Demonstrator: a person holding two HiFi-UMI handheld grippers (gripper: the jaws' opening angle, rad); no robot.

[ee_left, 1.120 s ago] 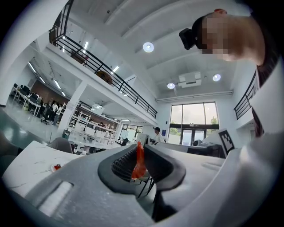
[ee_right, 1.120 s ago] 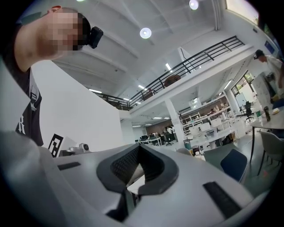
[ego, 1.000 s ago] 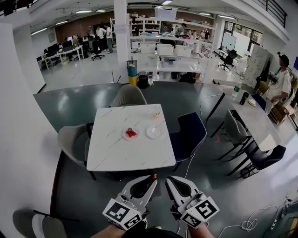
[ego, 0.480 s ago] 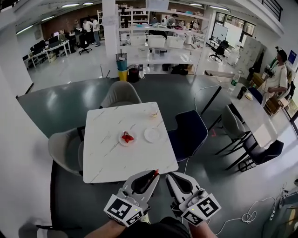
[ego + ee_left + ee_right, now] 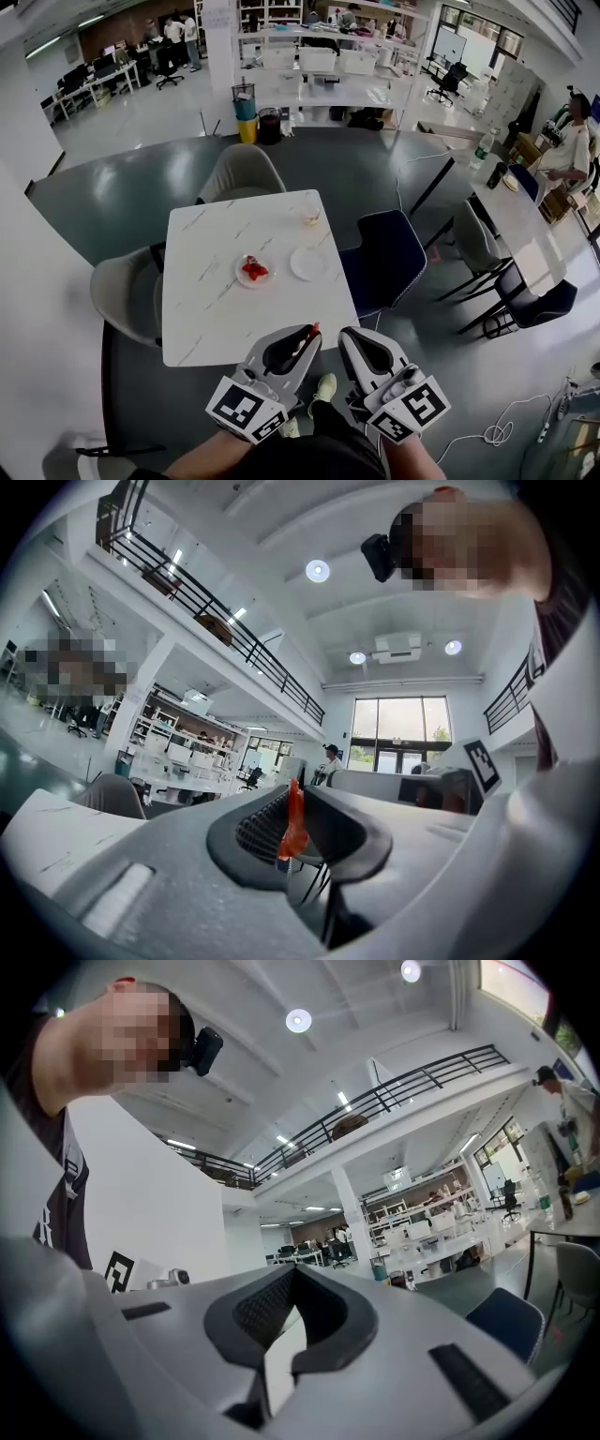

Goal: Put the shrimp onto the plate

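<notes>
A white marble table [image 5: 216, 314] carries two small white plates. The left plate [image 5: 239, 278] holds a red shrimp [image 5: 253, 269]; the right plate [image 5: 307, 264] is bare. Both grippers hang in front of the table's near edge, well short of the plates. My left gripper [image 5: 310, 331] is shut on a thin orange-red shrimp [image 5: 313, 327], which stands pinched between the jaws in the left gripper view [image 5: 294, 822]. My right gripper [image 5: 344, 335] is shut with nothing in it, and its jaws also meet in the right gripper view [image 5: 293, 1275].
A small glass [image 5: 310, 216] stands near the table's far edge. Grey chairs sit at the back [image 5: 242, 173] and left [image 5: 120, 291], a dark blue chair [image 5: 386, 255] at the right. Another table [image 5: 521, 234] and a seated person [image 5: 566, 150] are far right.
The table and plates have drawn nearer and slid lower left in the head view. Both grippers keep their pose, the left still pinching the shrimp.
</notes>
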